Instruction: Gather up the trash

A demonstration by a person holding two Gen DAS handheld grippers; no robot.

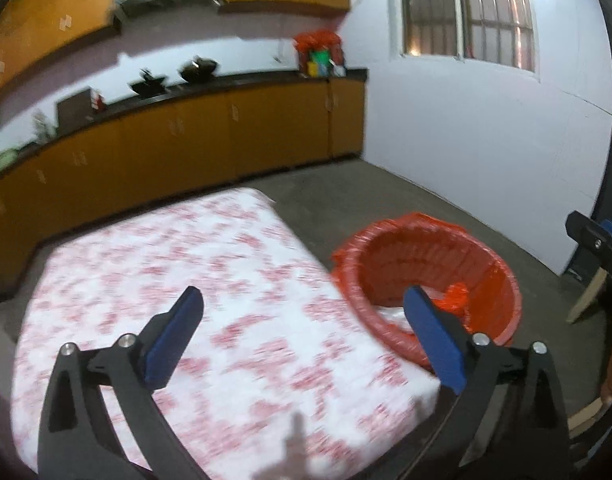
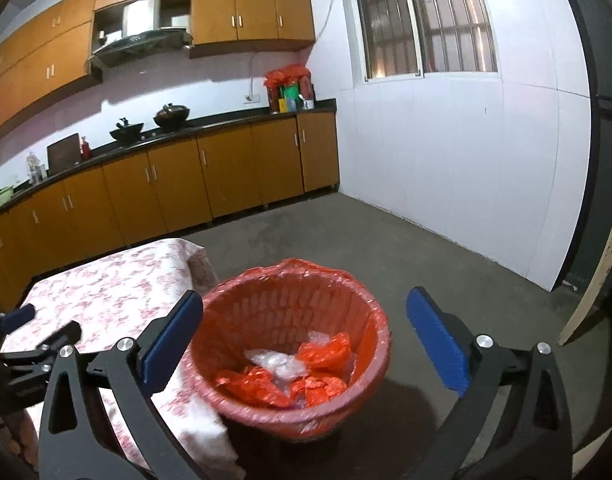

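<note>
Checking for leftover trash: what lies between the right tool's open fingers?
In the right wrist view, the right tool frames the red-lined bin, holding orange bags and clear plastic.

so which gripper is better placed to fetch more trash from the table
Left. The left gripper hangs open over the table; the right gripper is open over the bin.

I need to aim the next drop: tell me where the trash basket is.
The red-lined trash basket stands on the floor against the right edge of the floral-clothed table, centred ahead in the right wrist view.

Floral-clothed table (image 1: pixel 145 280), orange cabinets (image 2: pixel 177 184), barred window (image 2: pixel 422 20).
</note>
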